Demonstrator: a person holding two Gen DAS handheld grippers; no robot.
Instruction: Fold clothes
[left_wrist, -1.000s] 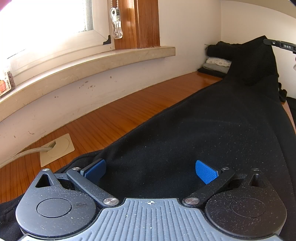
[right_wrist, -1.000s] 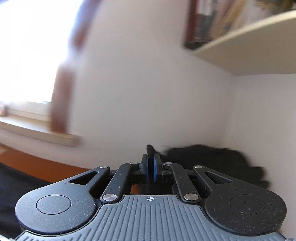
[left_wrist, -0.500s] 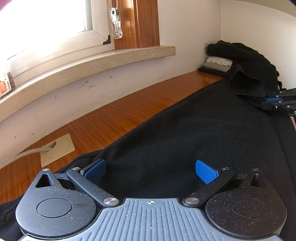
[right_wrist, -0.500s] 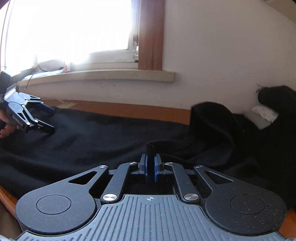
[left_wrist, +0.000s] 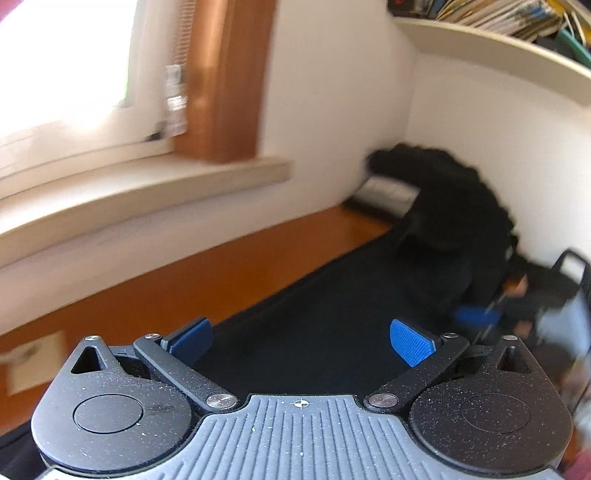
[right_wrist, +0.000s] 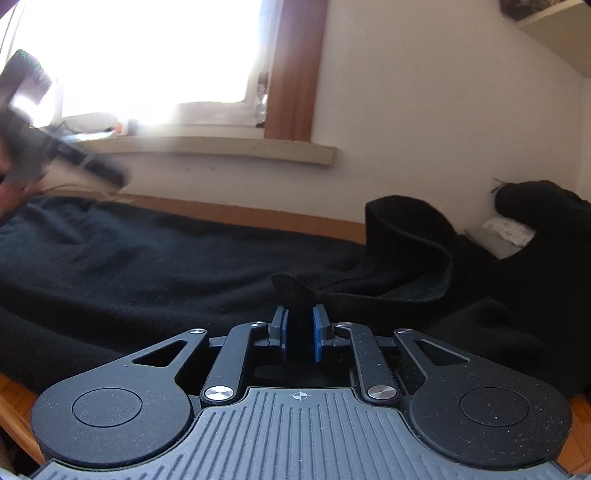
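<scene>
Right tool (right_wrist: 298, 332): blue pads nearly closed, pinching a raised fold of black garment (right_wrist: 166, 266). Left tool (left_wrist: 301, 341): pads spread wide, empty, above same garment (left_wrist: 332, 314). Garment: matte black, lint-flecked, spread on wooden tabletop (left_wrist: 184, 284). No legible writing.

Left gripper (left_wrist: 301, 341), formerly resting low on the black garment (right_wrist: 147, 266), has lifted, its view blurred. Right gripper (right_wrist: 298, 334), formerly clamped tight, has parted slightly around the fabric fold.
</scene>
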